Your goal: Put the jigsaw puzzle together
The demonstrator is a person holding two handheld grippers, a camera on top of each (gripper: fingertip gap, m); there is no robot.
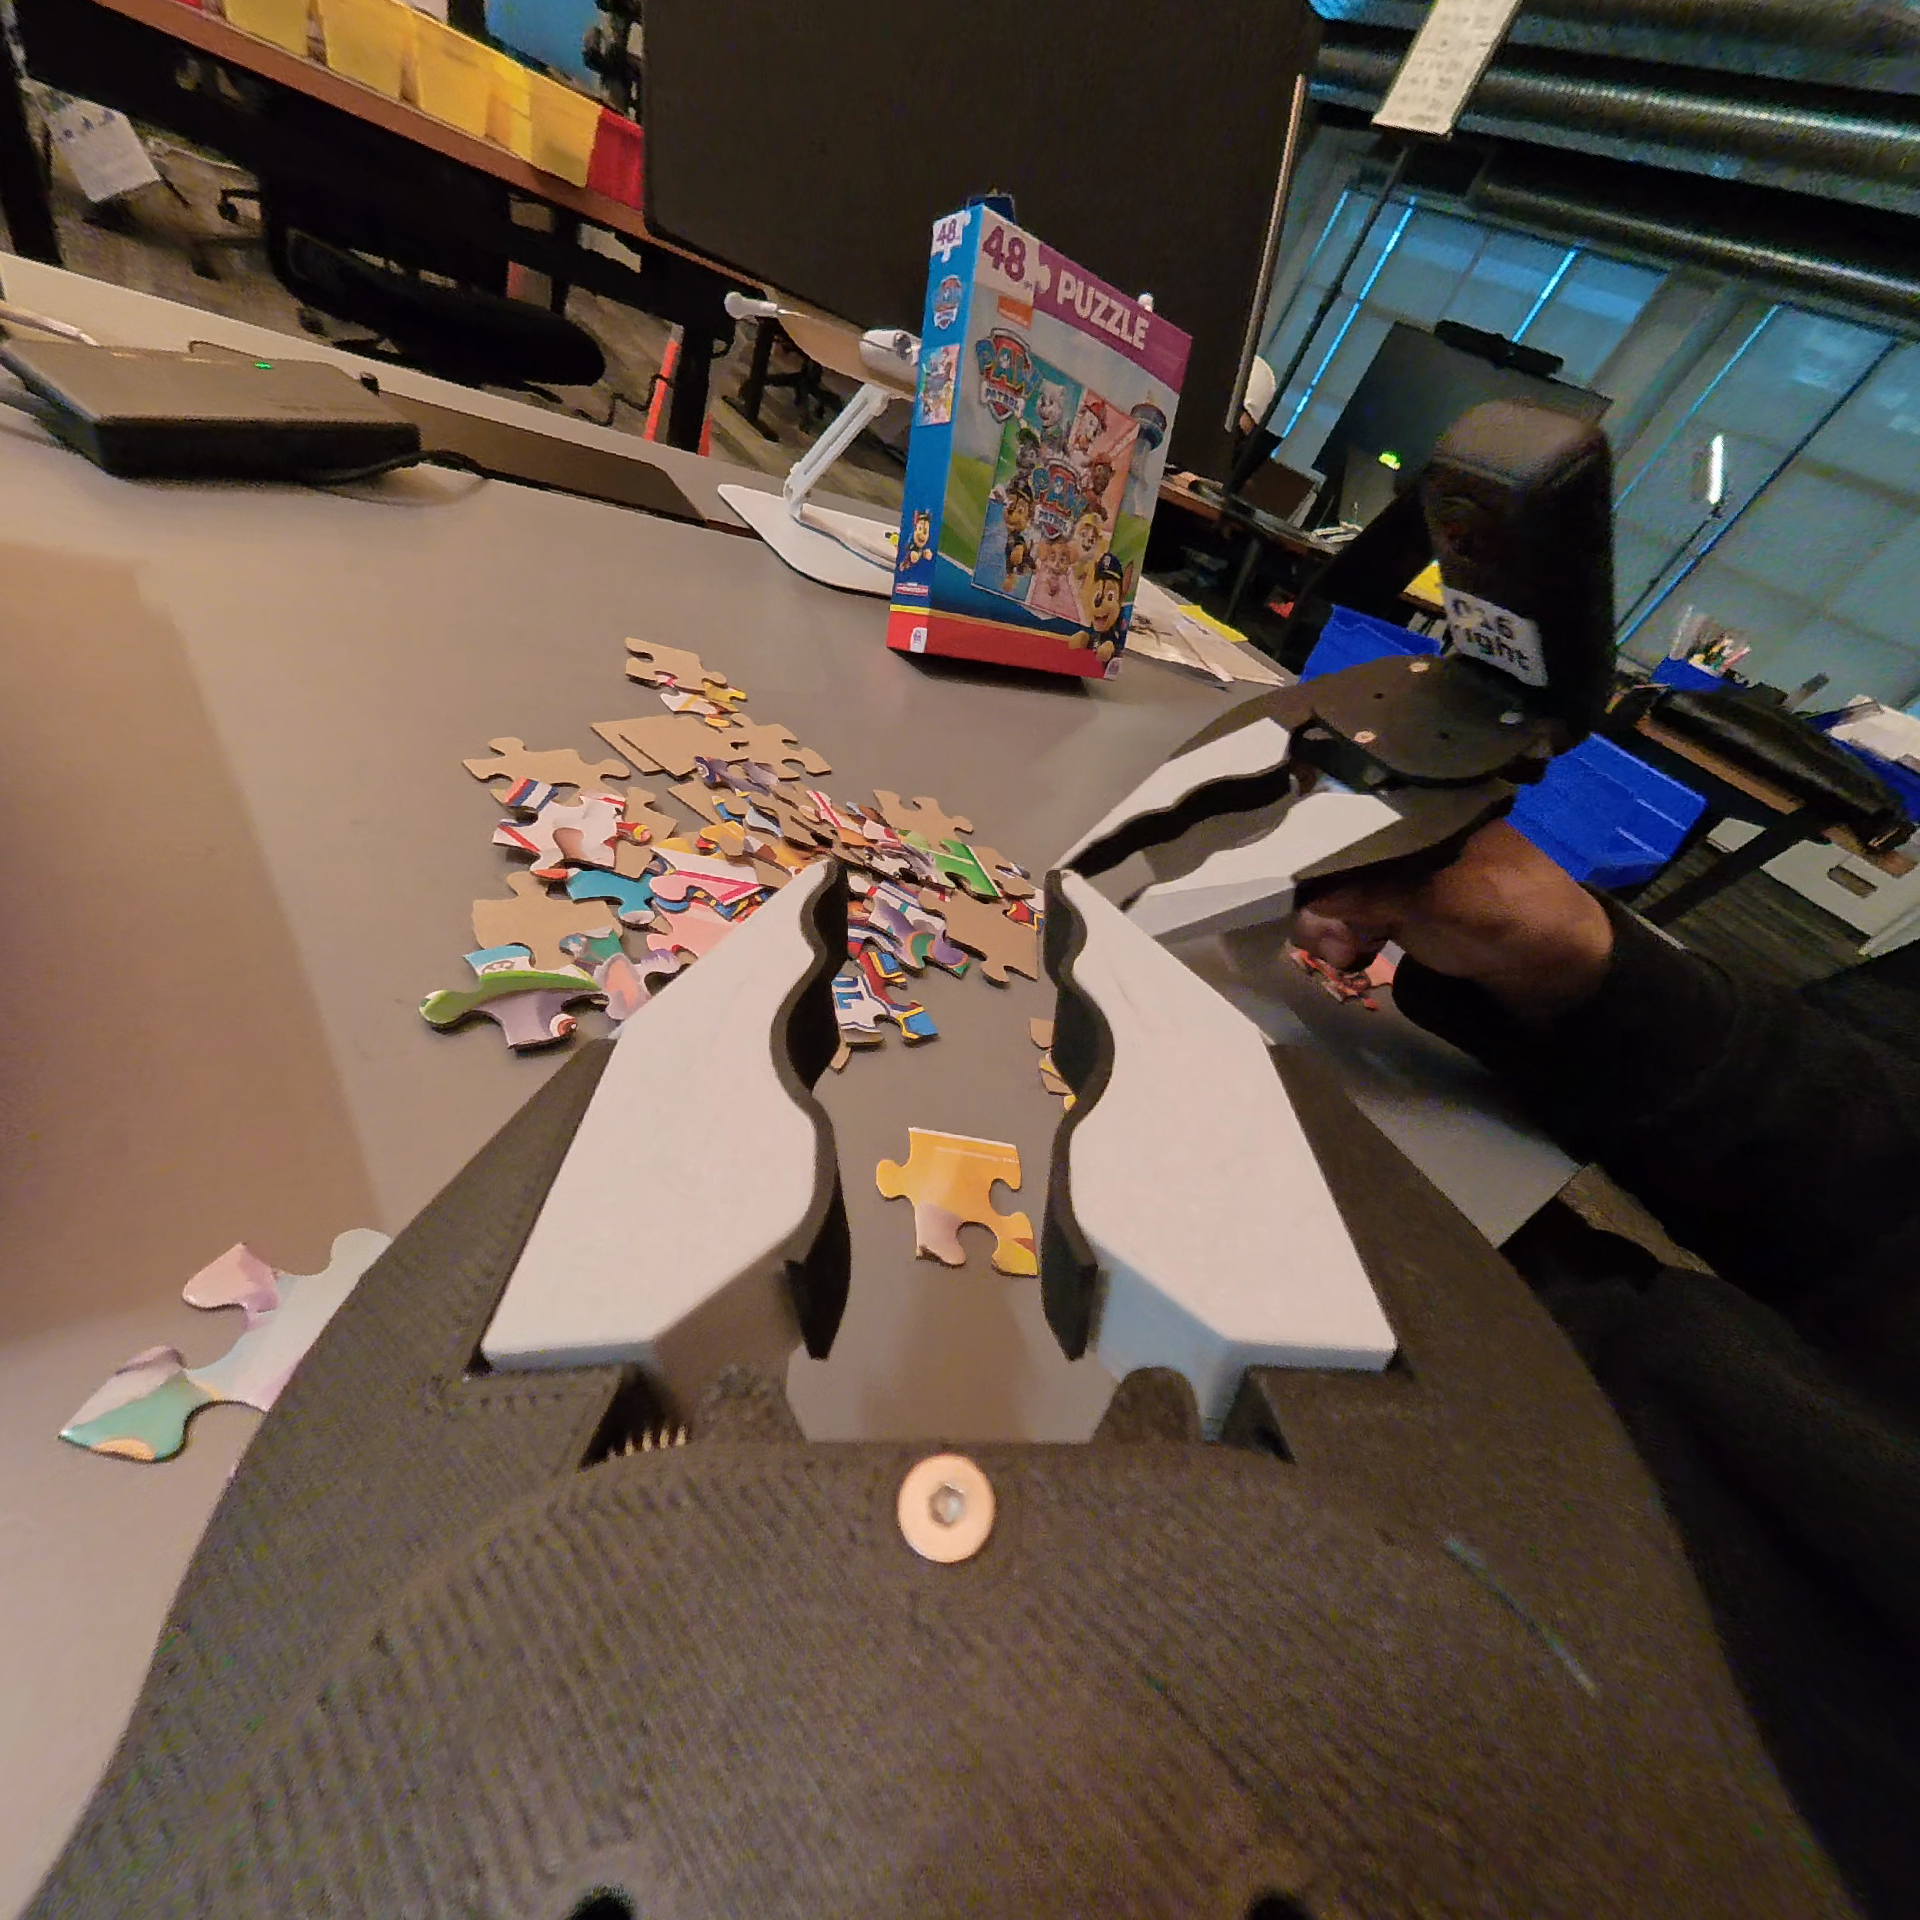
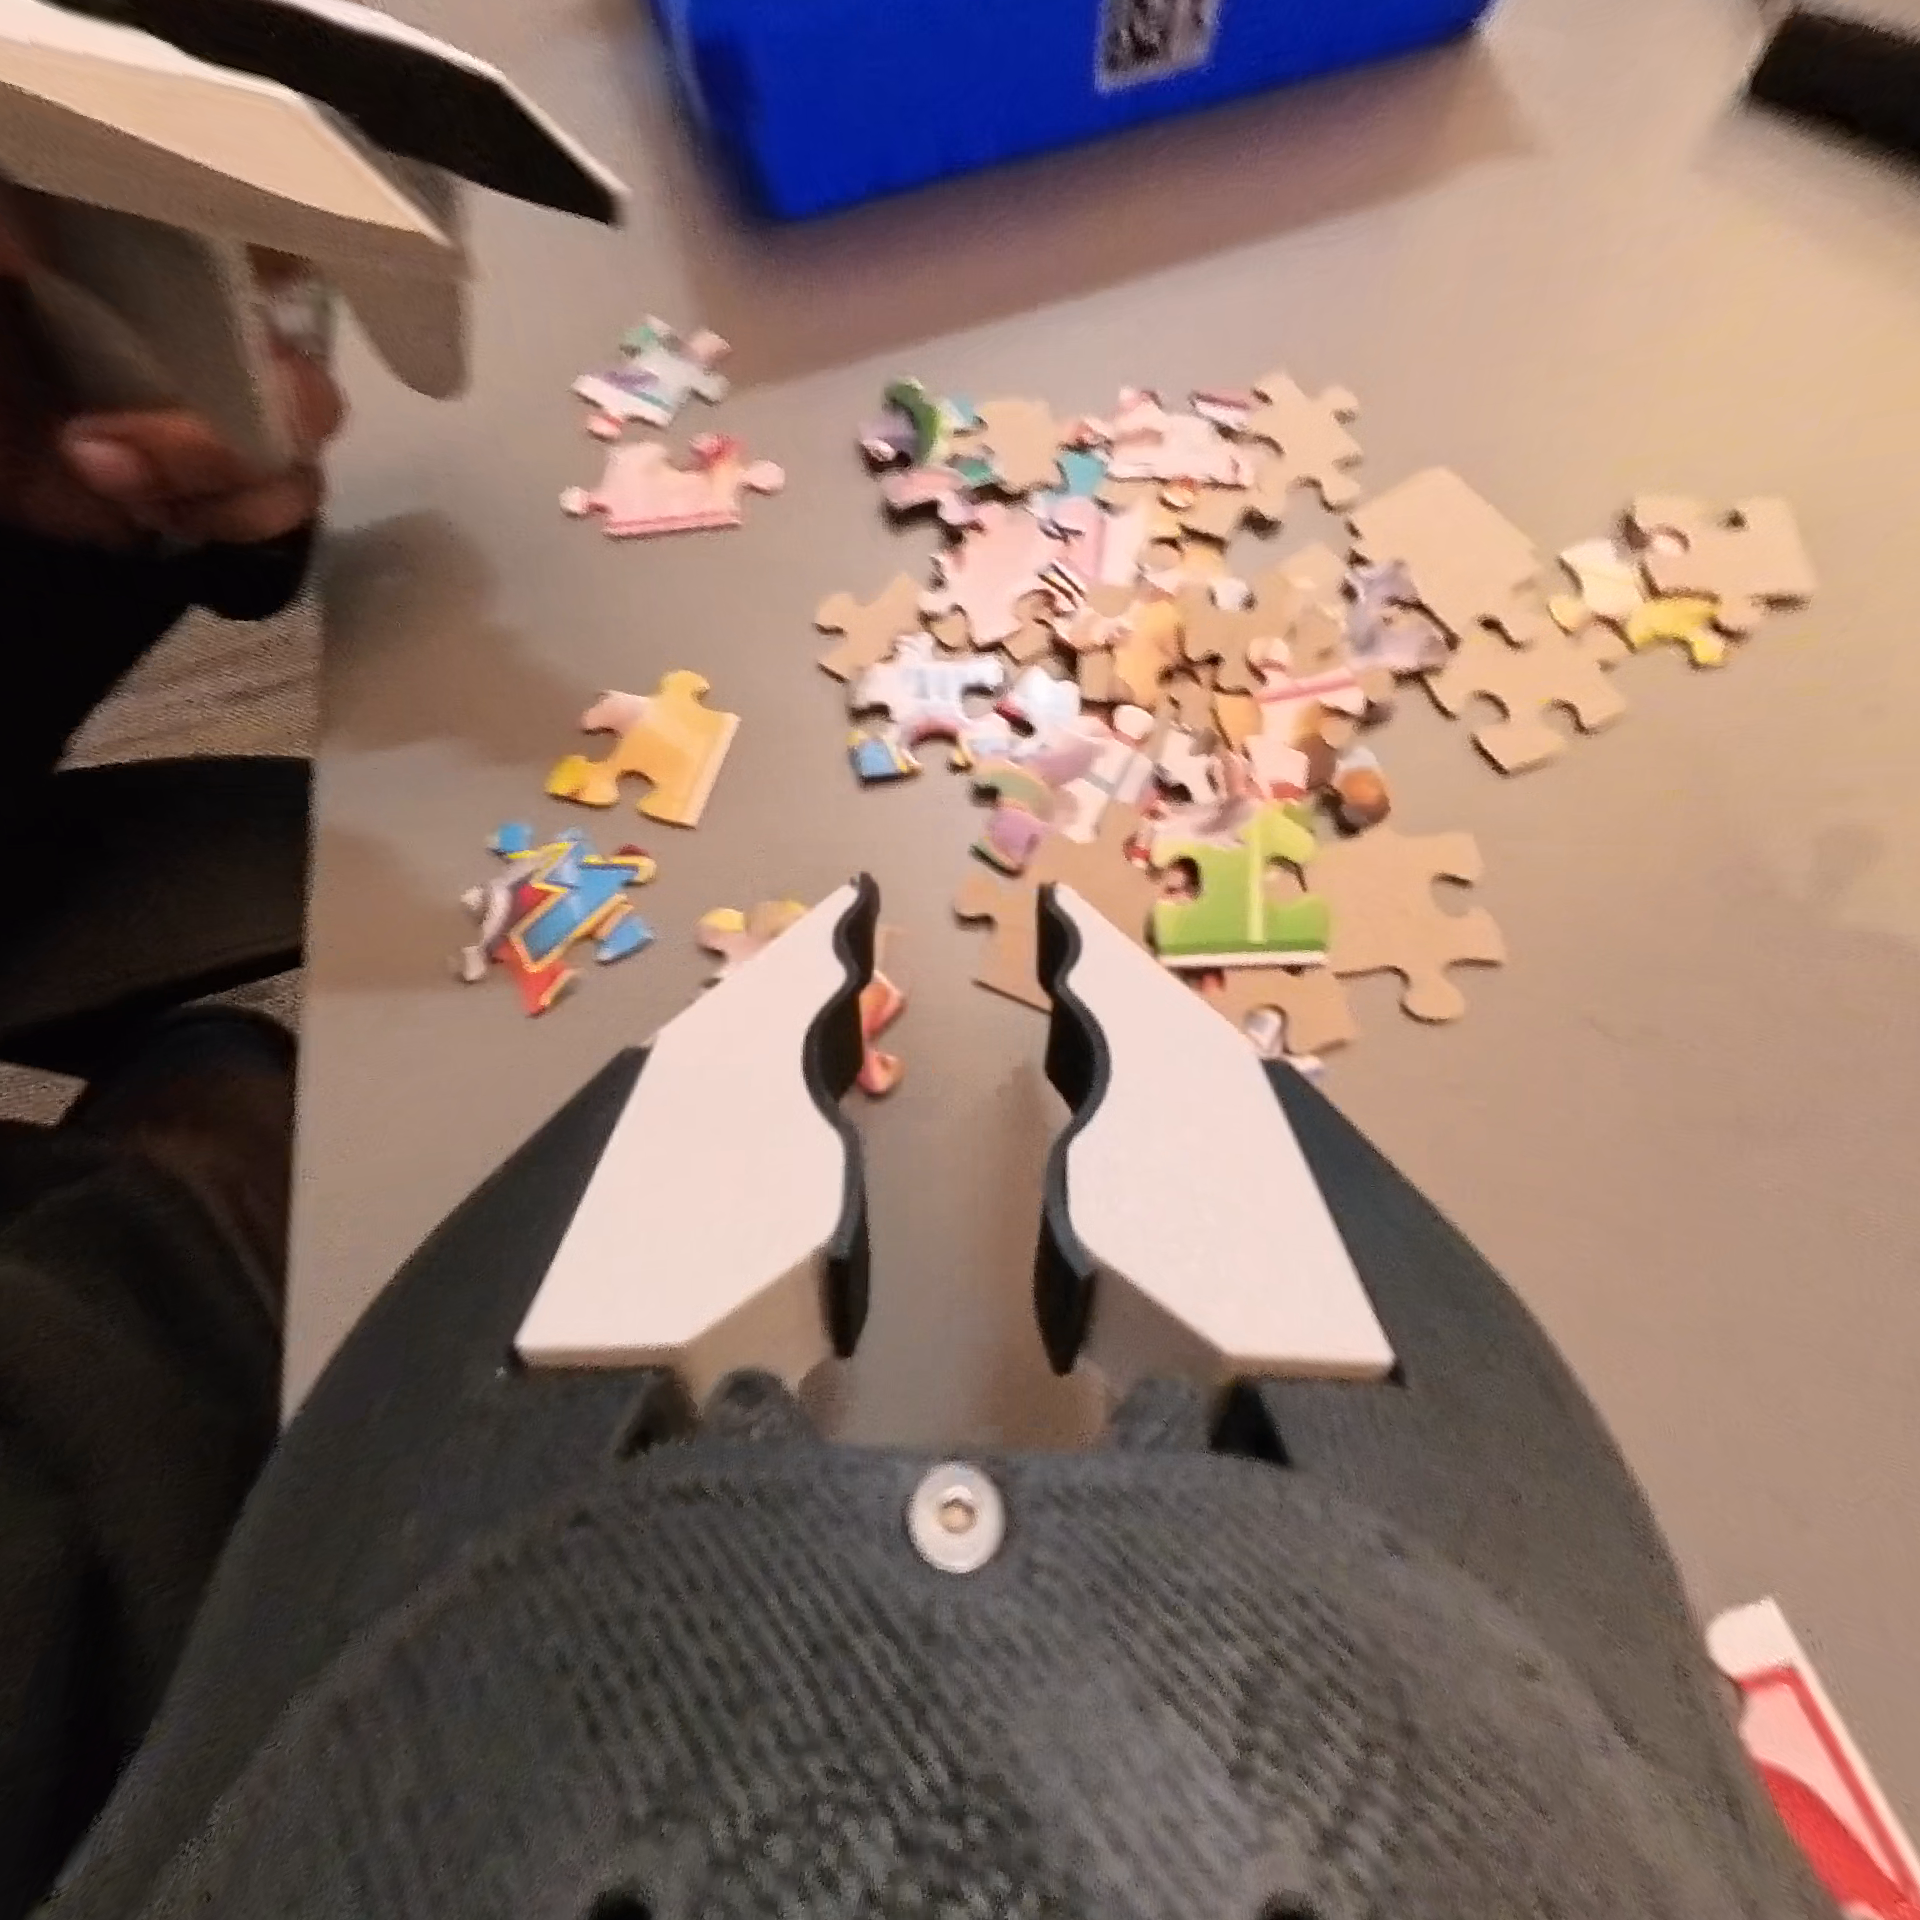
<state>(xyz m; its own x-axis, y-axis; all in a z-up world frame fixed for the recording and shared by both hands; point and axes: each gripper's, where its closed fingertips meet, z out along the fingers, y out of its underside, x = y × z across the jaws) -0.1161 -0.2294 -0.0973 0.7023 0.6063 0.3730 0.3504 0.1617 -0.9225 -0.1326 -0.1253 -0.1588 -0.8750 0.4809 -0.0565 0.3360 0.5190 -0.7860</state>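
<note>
We note a grey counter (image 1: 312, 727) bearing a heap of jigsaw pieces (image 1: 748, 862), an upright puzzle box (image 1: 1039, 447) and a blue bin (image 2: 1039, 94).

The left wrist view sits low behind its own hand-held gripper (image 1: 940, 883), looking forward and slightly down across the grey desk (image 1: 260, 727) towards an upright puzzle box (image 1: 1039, 447) and the room beyond; the right wrist view looks more steeply down onto the desk from behind the right hand-held gripper (image 2: 951, 899), close and blurred; both share the pile of puzzle pieces (image 1: 748, 852) (image 2: 1195, 644) and a yellow piece (image 1: 961, 1195) (image 2: 649, 748); each view catches the other gripper at its edge.
</note>
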